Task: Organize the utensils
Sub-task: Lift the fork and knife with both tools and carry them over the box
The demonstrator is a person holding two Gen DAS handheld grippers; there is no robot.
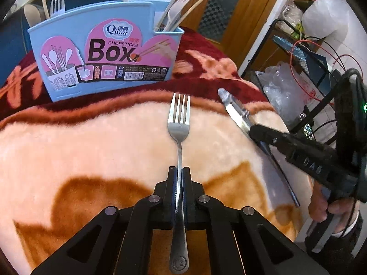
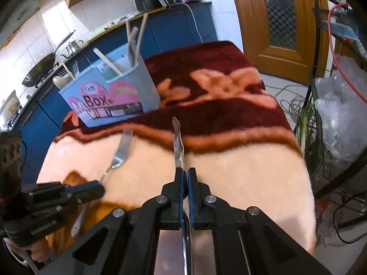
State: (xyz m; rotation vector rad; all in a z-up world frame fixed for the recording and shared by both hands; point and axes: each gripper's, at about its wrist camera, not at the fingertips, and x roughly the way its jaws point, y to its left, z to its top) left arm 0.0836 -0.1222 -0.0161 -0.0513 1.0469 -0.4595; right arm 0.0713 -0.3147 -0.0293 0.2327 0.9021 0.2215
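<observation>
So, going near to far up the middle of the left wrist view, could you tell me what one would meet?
Left gripper shut on the fork's handle → fork tines → dark red band of the blanket → blue chopsticks box → utensils standing in it.

Both wrist views look forward, low over the blanket (image 1: 91,149), sharing the blue box (image 2: 110,96) ahead.

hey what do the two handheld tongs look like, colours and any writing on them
Both tongs are black plastic linkages with silver round pivot pins and blue pads inside the fingers. The right tongs carry raised lettering and black cables, with a green light nearby. The left tongs show small white lettering on the body.
</observation>
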